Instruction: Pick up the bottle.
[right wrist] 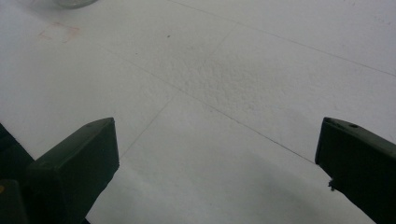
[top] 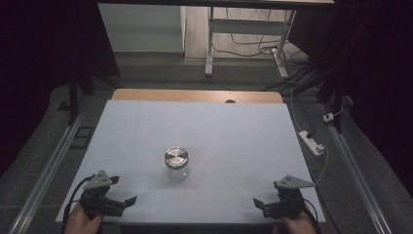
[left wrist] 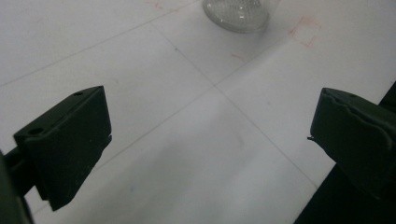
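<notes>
Between your two grippers, and a good way ahead of them, stands a glass jar [top: 176, 165] with a shiny metal lid [top: 176, 157]. The lid sits on top of the jar. Nothing has been done to the jar yet, so I think all the work is left: you need to reach in, hold the jar, and deal with the lid.

Your left gripper [top: 117, 204] sits low at the near edge of the table, and its jaws are spread wide with nothing in them. The jar is ahead of it and off to its right. Your right gripper [top: 267, 205] is at the near edge too, also wide open and holding nothing. The jar is ahead of it and off to its left.

The table [top: 234, 131] is flat and white, with thin lines drawn on it and a small red square [left wrist: 305, 31] just beside the jar. Past the table the room is dark, with a desk frame [top: 246, 34] and cables [top: 311, 134] on the floor.
</notes>
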Demonstrator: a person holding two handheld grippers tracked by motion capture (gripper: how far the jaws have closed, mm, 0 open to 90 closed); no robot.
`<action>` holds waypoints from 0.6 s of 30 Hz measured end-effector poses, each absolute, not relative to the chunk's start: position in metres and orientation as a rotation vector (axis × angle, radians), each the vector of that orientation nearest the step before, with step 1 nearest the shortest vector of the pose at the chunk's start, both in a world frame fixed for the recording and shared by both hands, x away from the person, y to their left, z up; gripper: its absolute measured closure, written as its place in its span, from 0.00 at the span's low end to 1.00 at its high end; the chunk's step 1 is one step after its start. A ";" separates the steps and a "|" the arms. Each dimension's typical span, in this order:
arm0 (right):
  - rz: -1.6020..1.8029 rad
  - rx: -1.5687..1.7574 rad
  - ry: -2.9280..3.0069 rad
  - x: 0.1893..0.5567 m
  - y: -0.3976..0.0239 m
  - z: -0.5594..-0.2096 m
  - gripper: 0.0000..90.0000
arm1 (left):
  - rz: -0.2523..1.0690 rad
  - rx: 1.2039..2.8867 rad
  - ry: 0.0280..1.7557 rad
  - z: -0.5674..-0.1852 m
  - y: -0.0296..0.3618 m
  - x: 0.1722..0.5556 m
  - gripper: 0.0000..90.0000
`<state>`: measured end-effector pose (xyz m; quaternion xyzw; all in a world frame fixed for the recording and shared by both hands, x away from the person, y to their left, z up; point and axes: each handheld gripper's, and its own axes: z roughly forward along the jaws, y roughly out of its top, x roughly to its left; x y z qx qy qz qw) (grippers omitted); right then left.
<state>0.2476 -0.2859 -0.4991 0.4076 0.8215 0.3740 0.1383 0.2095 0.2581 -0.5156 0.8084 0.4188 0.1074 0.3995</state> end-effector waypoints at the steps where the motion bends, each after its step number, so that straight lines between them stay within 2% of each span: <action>1: 1.080 1.178 2.376 0.248 -0.286 -0.499 0.00 | 0.273 2.044 1.052 -0.516 0.257 0.211 0.00; 10: 1.063 1.166 2.390 0.248 -0.284 -0.500 0.00 | 0.322 2.029 1.000 -0.517 0.248 0.221 0.00; 18: 1.045 1.145 2.412 0.248 -0.282 -0.500 0.03 | 0.281 2.028 1.013 -0.514 0.240 0.232 0.00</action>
